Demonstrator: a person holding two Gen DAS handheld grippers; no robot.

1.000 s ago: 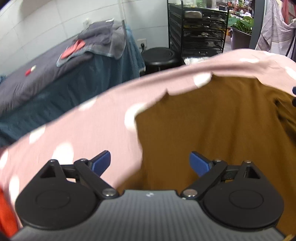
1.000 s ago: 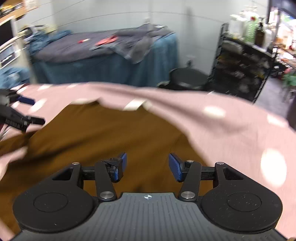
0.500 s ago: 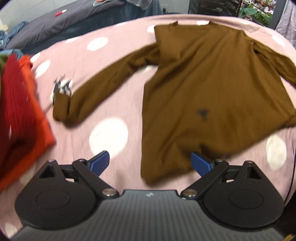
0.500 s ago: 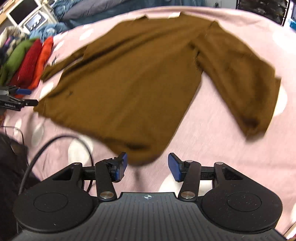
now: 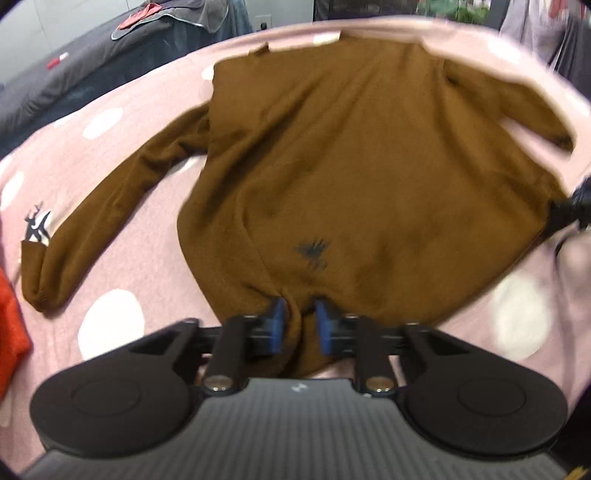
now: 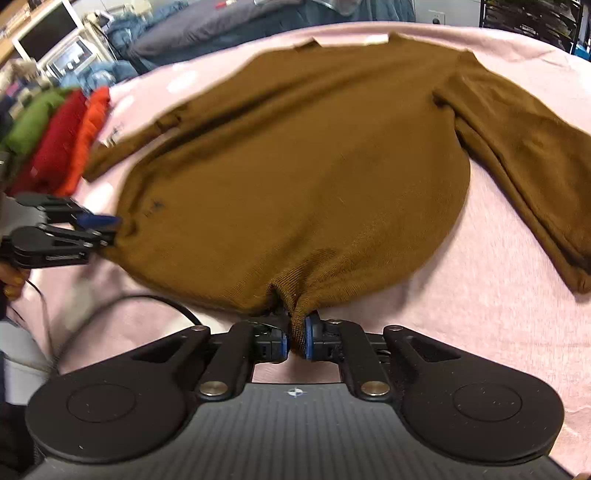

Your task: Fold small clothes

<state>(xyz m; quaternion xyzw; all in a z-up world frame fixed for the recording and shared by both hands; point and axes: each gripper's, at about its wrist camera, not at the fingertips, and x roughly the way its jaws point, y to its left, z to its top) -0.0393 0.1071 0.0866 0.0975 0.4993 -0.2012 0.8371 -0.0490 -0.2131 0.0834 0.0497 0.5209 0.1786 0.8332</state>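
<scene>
A brown long-sleeved sweater lies spread flat on a pink sheet with white dots, collar far, both sleeves out to the sides. It also shows in the right wrist view. My left gripper is shut on the near hem at the sweater's left corner. My right gripper is shut on the near hem at the right corner. The left gripper also shows at the left edge of the right wrist view.
A stack of folded red, orange and green clothes sits left of the sweater. A black cable trails over the sheet's near edge. A dark grey covered bed stands behind, a black shelf rack at the far right.
Both grippers came down from high over the sweater to its near hem and shut on it, one at each lower corner. The hem is bunched between the fingers.
</scene>
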